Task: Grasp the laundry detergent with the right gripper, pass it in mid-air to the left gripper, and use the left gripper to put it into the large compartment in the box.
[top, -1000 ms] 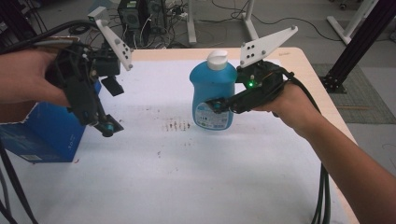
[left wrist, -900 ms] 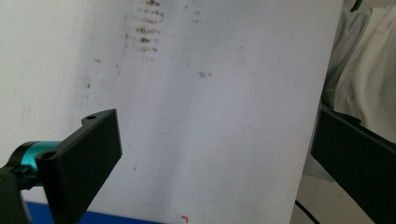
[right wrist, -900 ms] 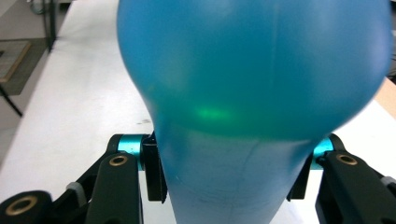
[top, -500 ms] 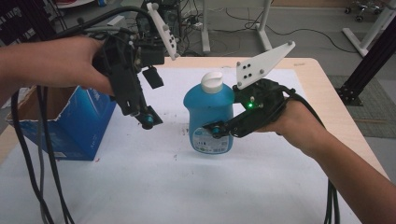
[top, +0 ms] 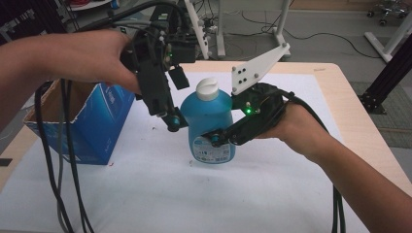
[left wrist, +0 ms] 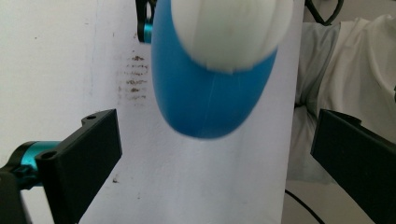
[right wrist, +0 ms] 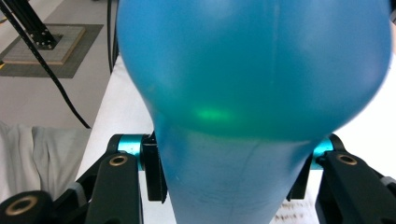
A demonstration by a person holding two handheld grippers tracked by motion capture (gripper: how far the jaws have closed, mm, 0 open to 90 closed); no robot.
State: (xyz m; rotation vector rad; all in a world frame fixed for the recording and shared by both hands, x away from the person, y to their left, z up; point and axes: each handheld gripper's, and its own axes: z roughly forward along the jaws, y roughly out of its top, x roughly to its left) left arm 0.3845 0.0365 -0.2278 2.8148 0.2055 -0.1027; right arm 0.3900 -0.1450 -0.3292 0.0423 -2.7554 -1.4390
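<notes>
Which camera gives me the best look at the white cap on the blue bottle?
The high view: the white cap shows sharp, seated on the blue bottle. The left gripper view shows the cap close from above, blurred and cut off at the top. The right gripper view shows the bottle's body.

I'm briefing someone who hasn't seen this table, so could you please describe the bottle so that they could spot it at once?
On the white-covered table, right of the blue cardboard box, stands a blue bottle clamped in the right gripper. Its white cap and rounded translucent body set it apart from the square box.
</notes>
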